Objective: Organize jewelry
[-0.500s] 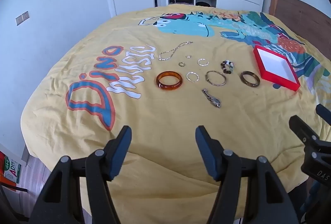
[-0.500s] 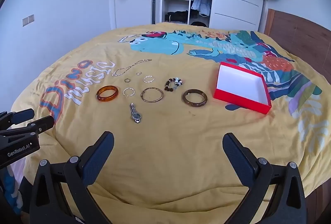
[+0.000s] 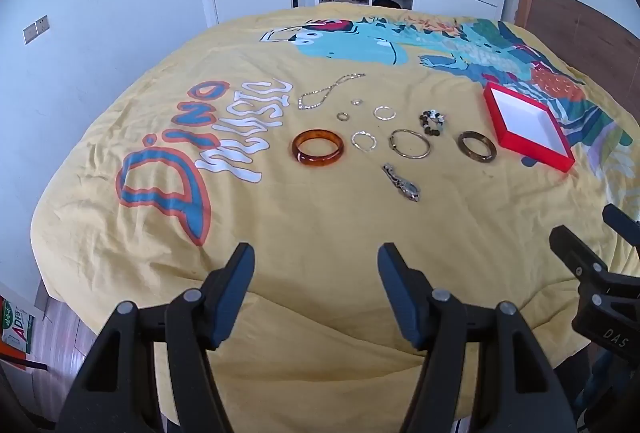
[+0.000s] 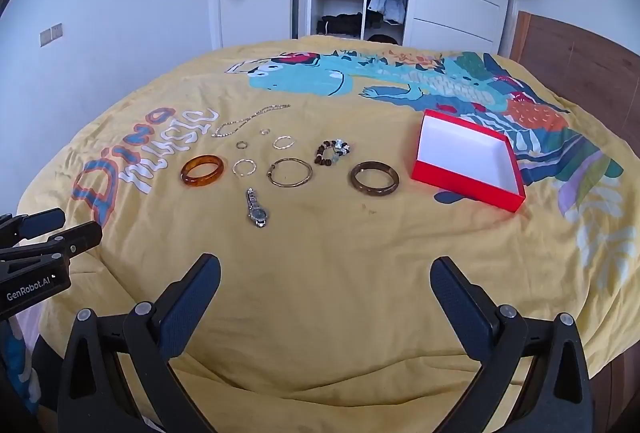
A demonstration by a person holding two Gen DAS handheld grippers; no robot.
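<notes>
Jewelry (image 4: 290, 172) lies spread mid-bed (image 4: 360, 273) beside an open red box (image 4: 468, 161). Left gripper (image 3: 316, 265) and right gripper (image 4: 326, 277): jaws open, empty; smallest rings indistinct.

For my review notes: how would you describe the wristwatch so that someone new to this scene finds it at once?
Start at the red box on the yellow duvet and follow the row of bangles leftward. The wristwatch lies alone on the near side of that row, just in front of the thin metal bangle. It is the only silvery, stretched-out piece; its neighbours are all rings or loops.
</notes>
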